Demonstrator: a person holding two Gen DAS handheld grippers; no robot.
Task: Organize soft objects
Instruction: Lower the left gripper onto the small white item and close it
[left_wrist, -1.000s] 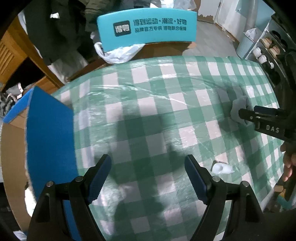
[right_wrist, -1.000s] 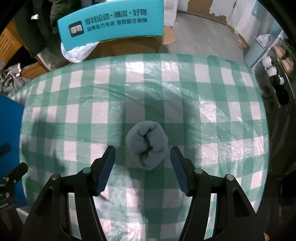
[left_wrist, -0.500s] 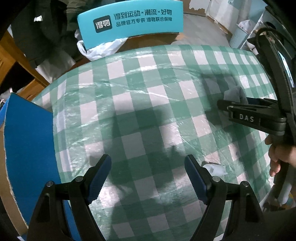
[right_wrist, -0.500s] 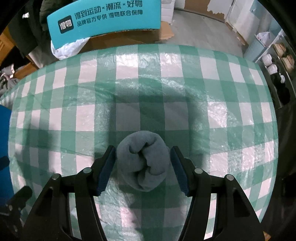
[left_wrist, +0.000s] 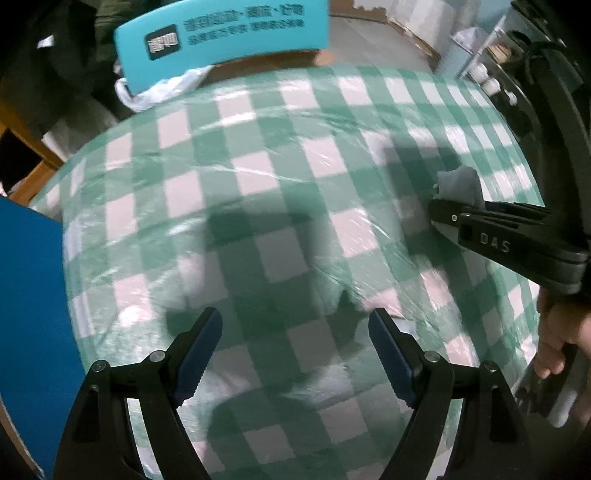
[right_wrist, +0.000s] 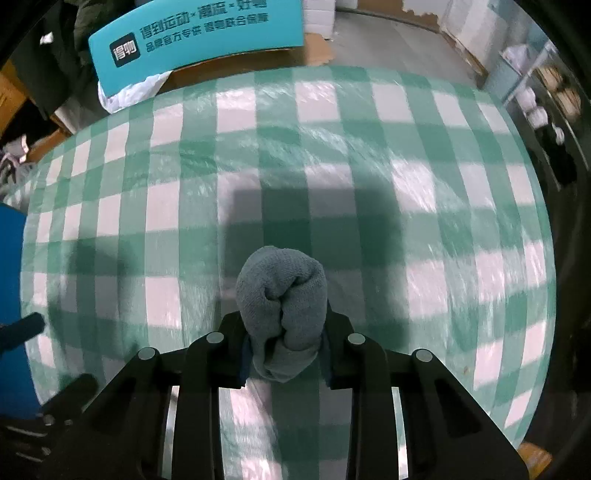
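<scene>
Covering the table, green-checked cloth (right_wrist: 369, 155); right hand-held gripper (right_wrist: 283, 354) closing on grey sock roll (right_wrist: 282, 295); left hand-held gripper (left_wrist: 295, 347) released.

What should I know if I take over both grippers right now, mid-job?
Right gripper: jaws closing on the rolled grey sock, which sits between the pads on the checked tablecloth.
Left gripper: open, empty, above bare cloth.
Blue box stands at the table's left edge.
Done: sock gripped.
Left: lift it and put it away, probably in the box.
</scene>
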